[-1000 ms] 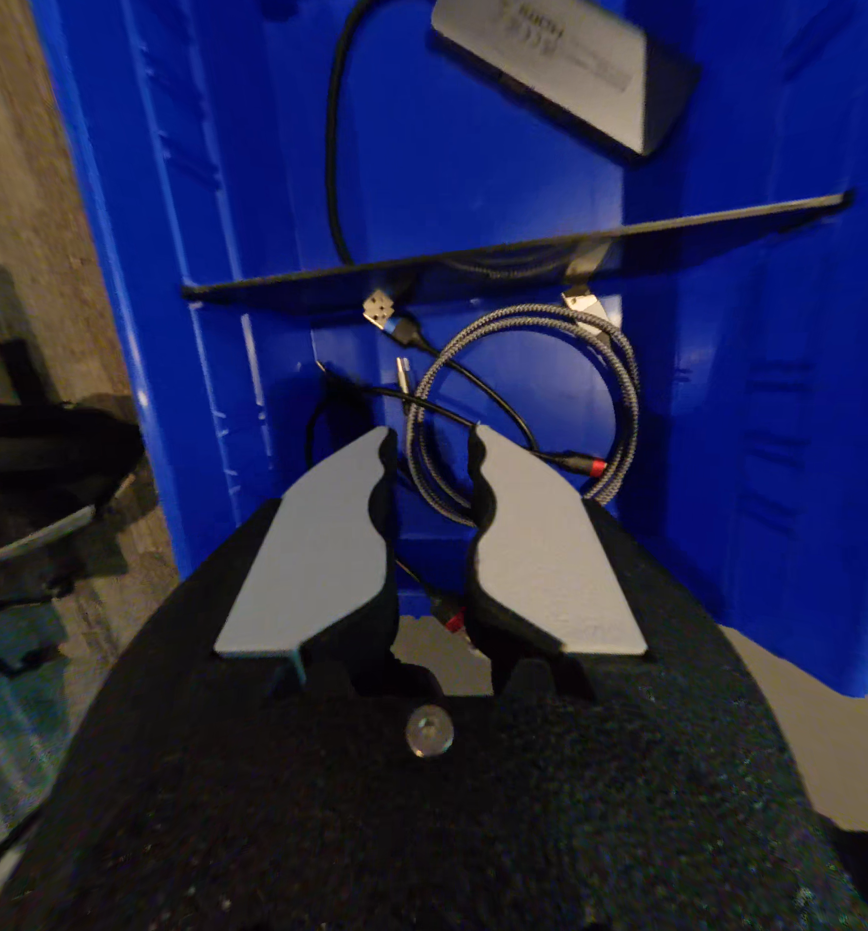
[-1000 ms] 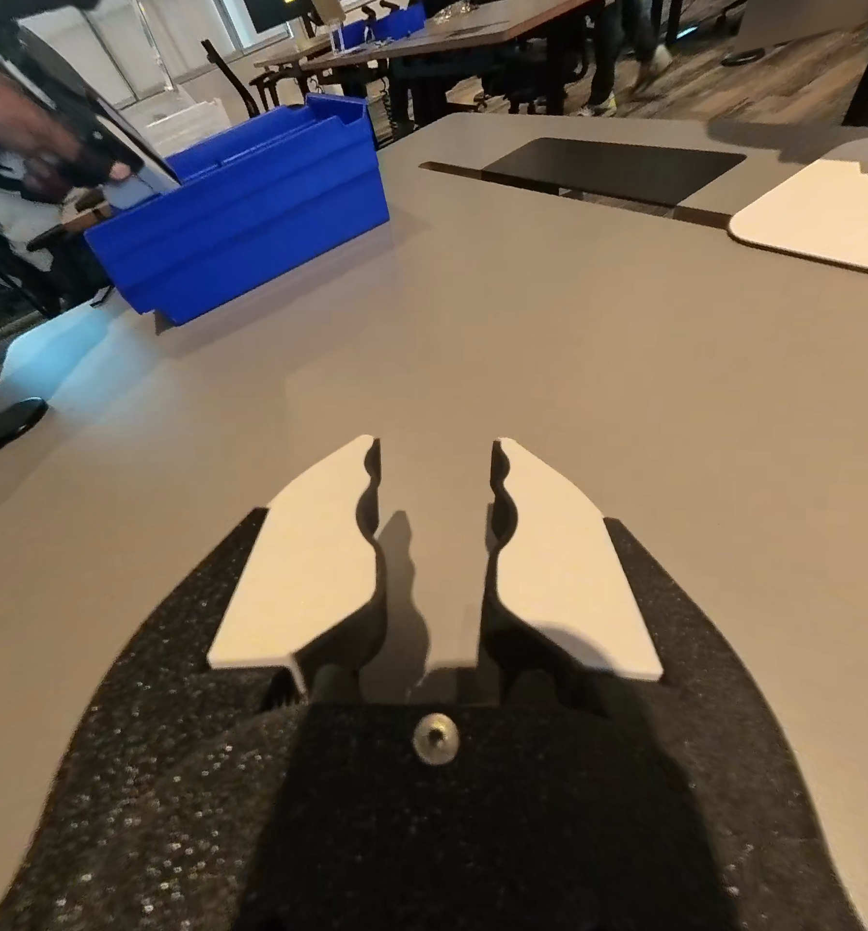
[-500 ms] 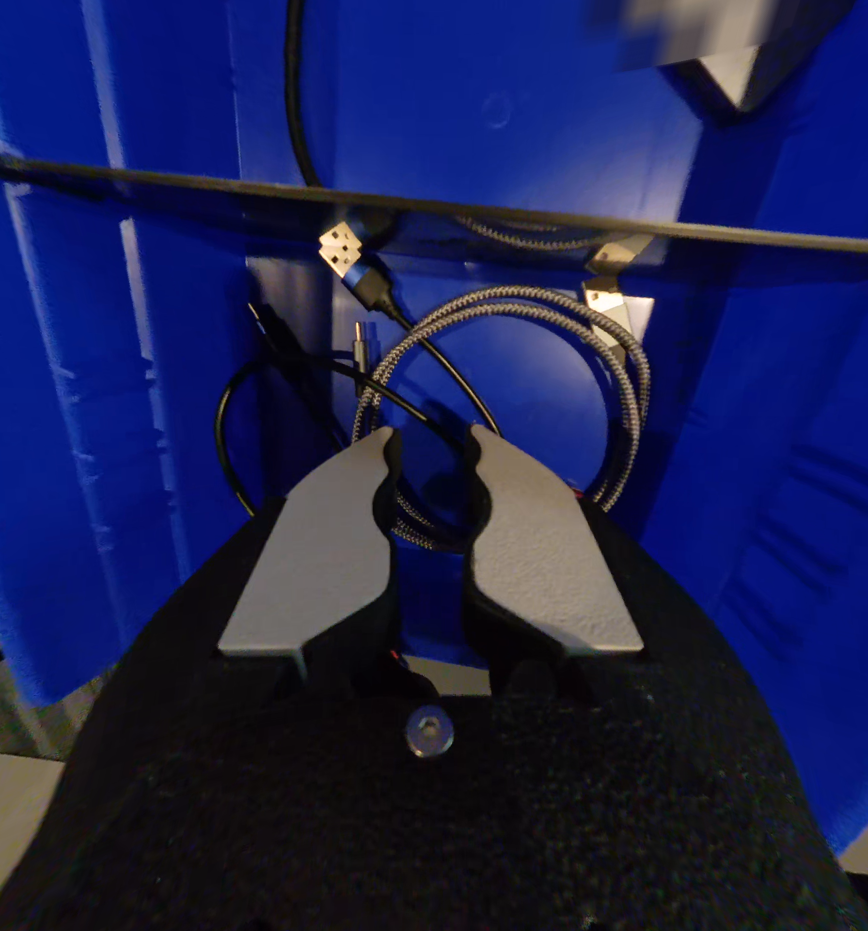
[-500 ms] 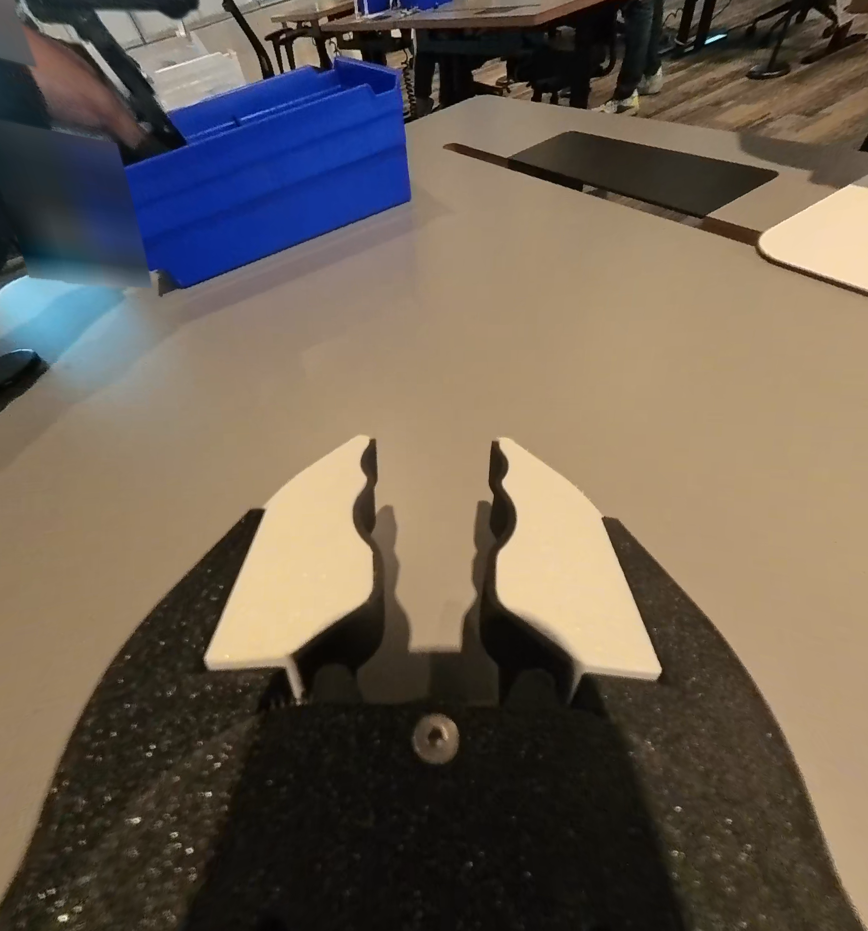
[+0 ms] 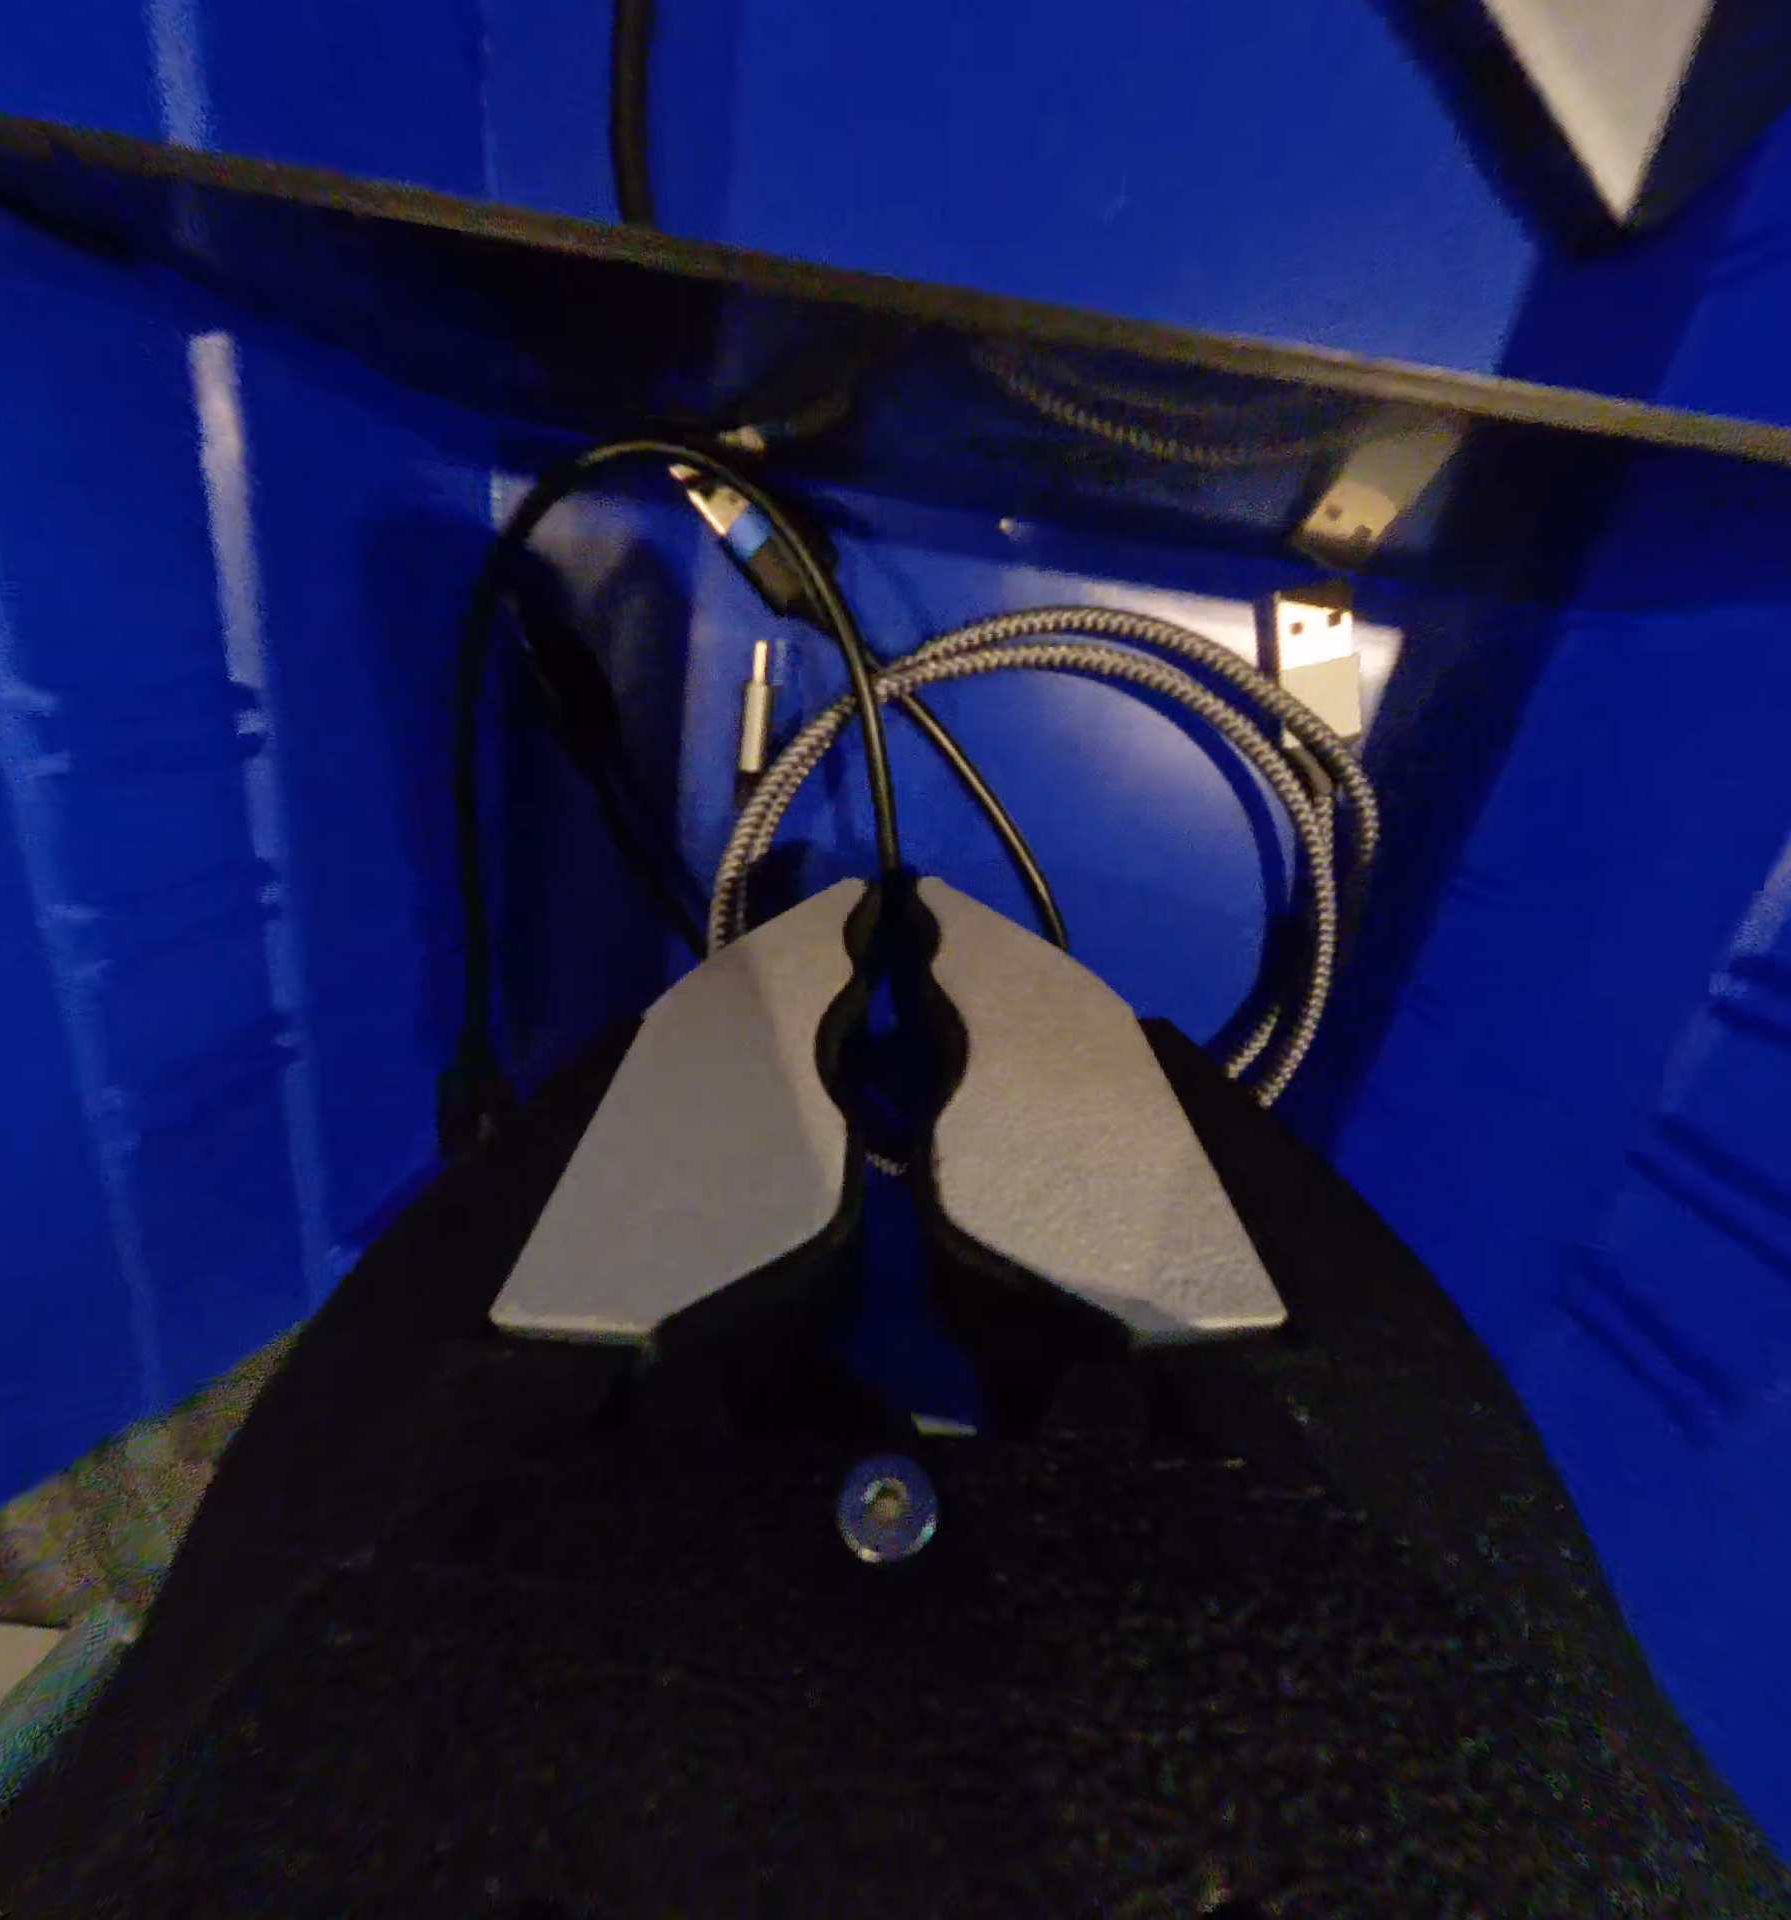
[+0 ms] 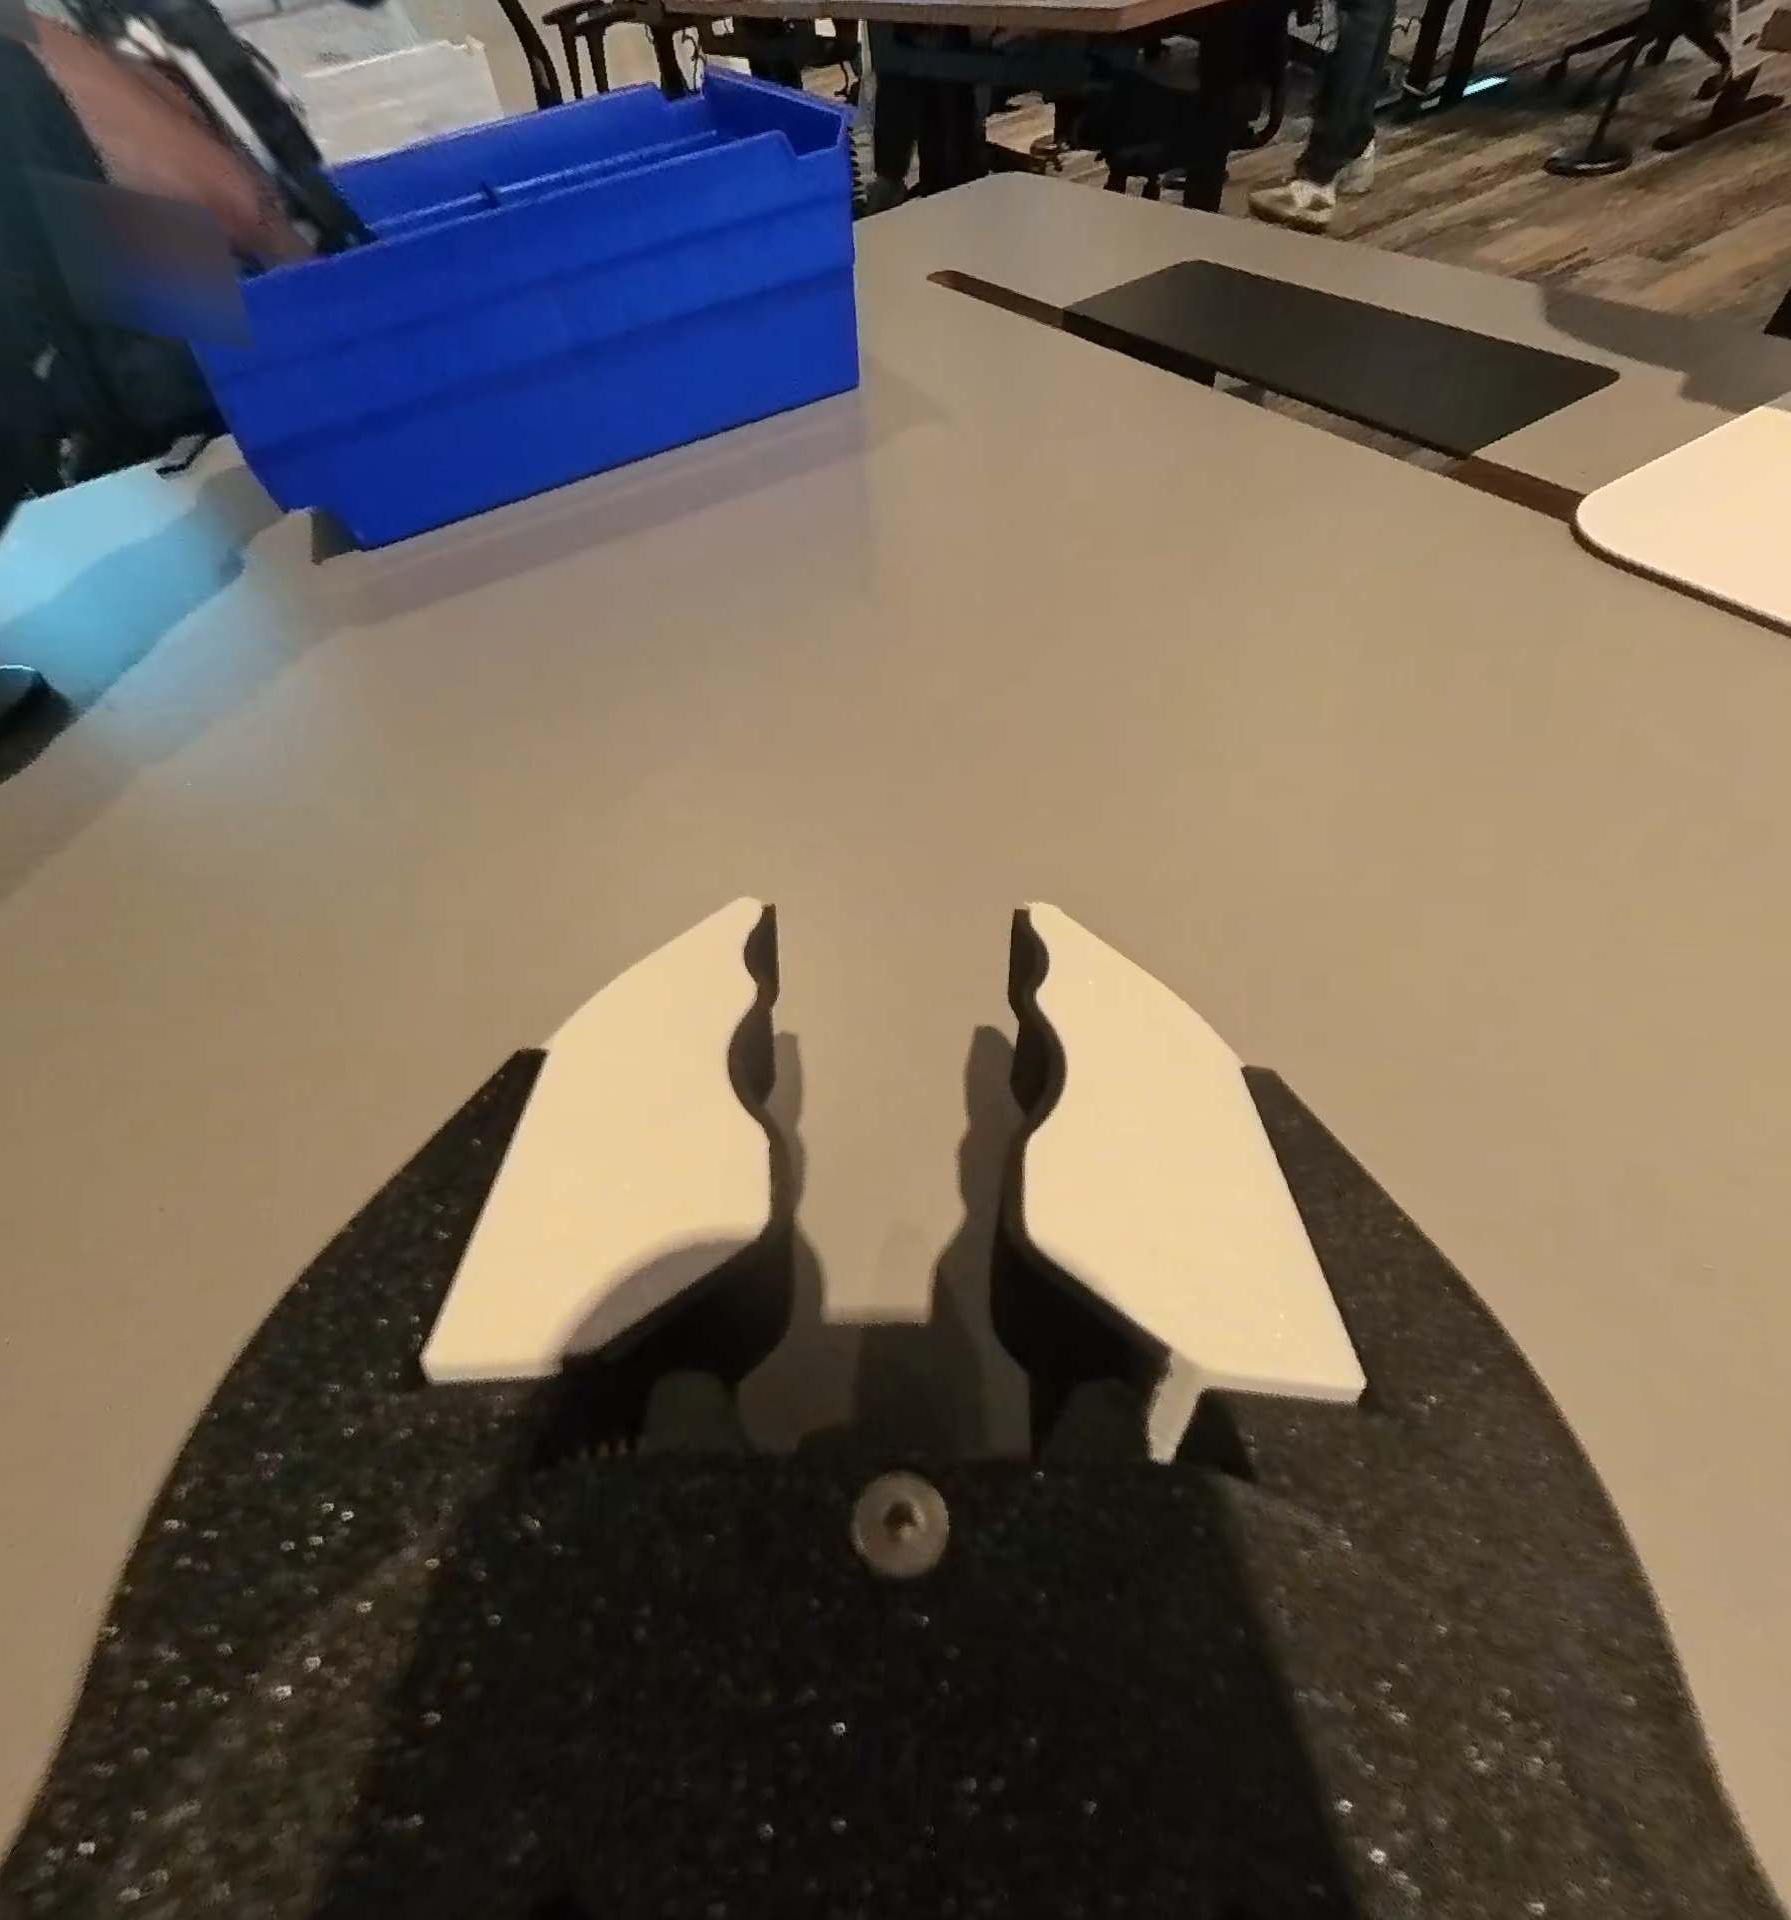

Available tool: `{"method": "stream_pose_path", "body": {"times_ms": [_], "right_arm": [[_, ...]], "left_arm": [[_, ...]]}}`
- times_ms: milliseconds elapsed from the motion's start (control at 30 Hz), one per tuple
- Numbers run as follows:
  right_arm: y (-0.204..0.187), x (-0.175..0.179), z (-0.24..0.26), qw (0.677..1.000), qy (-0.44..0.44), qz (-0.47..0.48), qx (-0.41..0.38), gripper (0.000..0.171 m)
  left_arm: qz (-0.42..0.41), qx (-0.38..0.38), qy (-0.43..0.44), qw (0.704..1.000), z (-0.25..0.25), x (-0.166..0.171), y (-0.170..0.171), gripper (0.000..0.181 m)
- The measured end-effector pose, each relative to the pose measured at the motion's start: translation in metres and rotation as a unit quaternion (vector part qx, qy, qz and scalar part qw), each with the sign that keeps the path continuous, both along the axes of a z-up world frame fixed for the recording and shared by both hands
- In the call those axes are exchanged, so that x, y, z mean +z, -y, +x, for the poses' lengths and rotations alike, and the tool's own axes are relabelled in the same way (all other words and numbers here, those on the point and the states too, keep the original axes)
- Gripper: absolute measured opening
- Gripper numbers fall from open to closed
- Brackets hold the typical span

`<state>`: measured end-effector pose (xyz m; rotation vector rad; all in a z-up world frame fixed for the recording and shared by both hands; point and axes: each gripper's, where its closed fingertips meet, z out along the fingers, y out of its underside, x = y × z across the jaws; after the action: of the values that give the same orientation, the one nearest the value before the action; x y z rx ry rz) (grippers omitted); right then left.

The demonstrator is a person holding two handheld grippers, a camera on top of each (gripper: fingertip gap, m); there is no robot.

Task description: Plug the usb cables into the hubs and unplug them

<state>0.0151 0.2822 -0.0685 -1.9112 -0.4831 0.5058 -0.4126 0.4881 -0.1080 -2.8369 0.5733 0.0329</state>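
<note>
A: How far along are we?

B: We judge it early. Our left gripper (image 5: pixel 891 894), inside the blue bin (image 5: pixel 1649 935), pinches the thin black cable (image 5: pixel 875 748) at its fingertips; the braided cable (image 5: pixel 1182 665) lies coiled just beyond.

A: And plugging?

B: None yet: the hub (image 5: pixel 1597 94) sits far right past the divider (image 5: pixel 974 301). Our right gripper (image 6: pixel 893 920), fingers spread and empty, hovers over the grey table (image 6: pixel 1182 727).

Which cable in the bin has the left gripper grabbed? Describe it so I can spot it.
Look inside the blue bin, in the compartment below the dark divider. The left gripper is shut on the thin black cable, which arcs up to a blue-collared plug. Unlike the grey braided cable coiled beside it, it is smooth and slim.
</note>
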Motion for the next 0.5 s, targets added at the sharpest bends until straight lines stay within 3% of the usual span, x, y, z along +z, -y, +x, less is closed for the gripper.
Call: {"method": "stream_pose_path", "body": {"times_ms": [267,500], "right_arm": [[0.001,0.0,-0.002,1.0,0.009,0.003,0.003,0.043],[0.002,-0.001,-0.004,1.0,0.027,0.012,0.004,0.043]], "left_arm": [[0.137,-0.016,-0.039,0.99,0.003,0.079,-0.006,0.003],[0.306,-0.023,-0.066,0.949,0.021,0.172,-0.021,0.004]]}}
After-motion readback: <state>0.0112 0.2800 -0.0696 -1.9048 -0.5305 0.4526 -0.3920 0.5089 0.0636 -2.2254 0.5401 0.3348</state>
